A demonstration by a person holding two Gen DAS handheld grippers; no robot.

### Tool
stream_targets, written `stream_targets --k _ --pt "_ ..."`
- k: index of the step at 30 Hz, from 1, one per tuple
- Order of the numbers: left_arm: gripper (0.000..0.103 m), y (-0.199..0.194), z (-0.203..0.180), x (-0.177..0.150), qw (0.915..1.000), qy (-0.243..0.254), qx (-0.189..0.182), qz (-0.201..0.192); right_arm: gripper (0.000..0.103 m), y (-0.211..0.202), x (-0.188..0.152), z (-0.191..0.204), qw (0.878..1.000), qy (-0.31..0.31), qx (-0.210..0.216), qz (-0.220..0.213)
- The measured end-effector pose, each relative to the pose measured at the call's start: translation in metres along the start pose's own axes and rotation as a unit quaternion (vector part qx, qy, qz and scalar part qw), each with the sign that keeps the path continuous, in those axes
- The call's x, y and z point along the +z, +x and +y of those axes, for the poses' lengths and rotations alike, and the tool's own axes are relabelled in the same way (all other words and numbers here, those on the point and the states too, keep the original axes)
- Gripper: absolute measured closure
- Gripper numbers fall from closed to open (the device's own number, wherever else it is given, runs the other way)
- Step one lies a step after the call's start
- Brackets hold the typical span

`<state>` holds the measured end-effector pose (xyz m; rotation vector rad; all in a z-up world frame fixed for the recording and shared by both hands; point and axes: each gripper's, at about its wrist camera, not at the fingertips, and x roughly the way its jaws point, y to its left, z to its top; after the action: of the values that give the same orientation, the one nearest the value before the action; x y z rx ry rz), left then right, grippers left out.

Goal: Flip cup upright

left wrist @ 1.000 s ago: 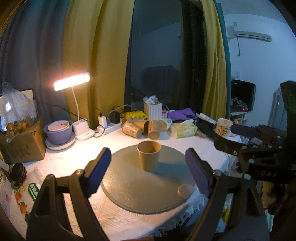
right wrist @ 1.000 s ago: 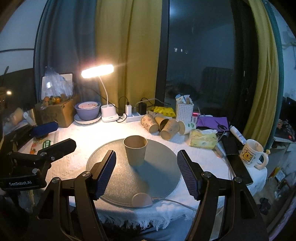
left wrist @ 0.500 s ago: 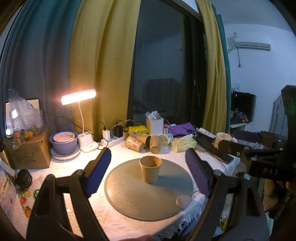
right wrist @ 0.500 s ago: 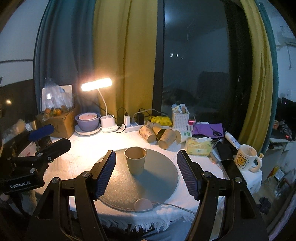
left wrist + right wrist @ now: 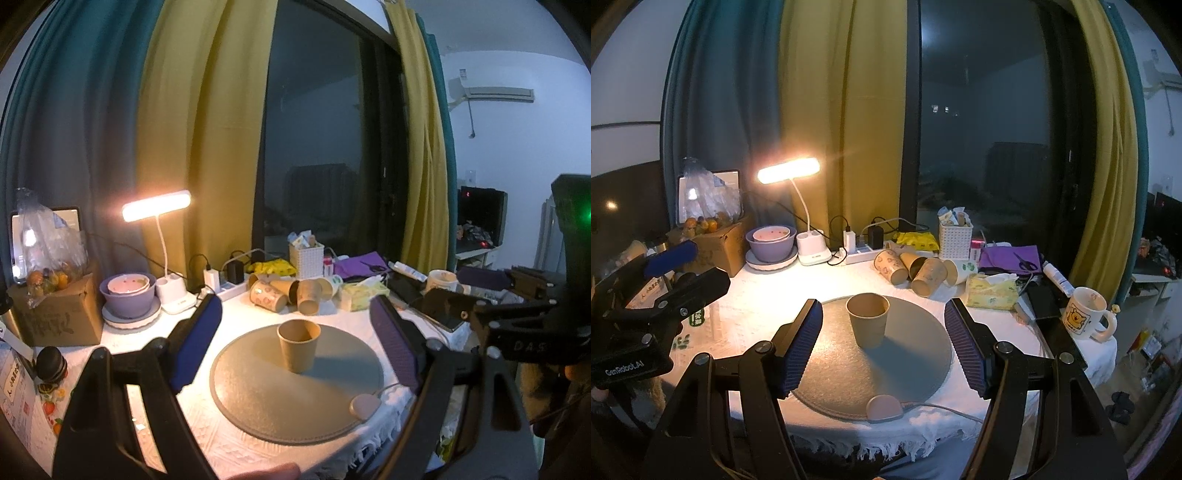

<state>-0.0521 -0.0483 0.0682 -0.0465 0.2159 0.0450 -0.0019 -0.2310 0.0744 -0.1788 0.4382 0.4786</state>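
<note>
A brown paper cup stands upright, mouth up, on the round grey mat; it also shows in the right wrist view on the mat. My left gripper is open and empty, held back from the cup and above the table's near edge. My right gripper is open and empty, likewise back from the cup. The right gripper's body shows at the right of the left wrist view, and the left gripper's body at the left of the right wrist view.
Several paper cups lie on their sides behind the mat. A lit desk lamp, purple bowl, power strip, white basket, tissue pack, mug and cardboard box ring the table. A pink puck sits at the mat's front edge.
Both grippers have pulled back and up from the table, so the cup and mat look smaller and lower. The cup has stayed upright in place.
</note>
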Motion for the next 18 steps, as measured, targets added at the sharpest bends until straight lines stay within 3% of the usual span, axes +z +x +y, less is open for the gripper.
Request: stream_targets --k 18 --pt "0.02 -0.0007 -0.0047 0.0043 1.0 0.003 -0.005 0.0 0.031 -0.0002 0.0019 0.0046 1.0 0.0 0.003 -0.001"
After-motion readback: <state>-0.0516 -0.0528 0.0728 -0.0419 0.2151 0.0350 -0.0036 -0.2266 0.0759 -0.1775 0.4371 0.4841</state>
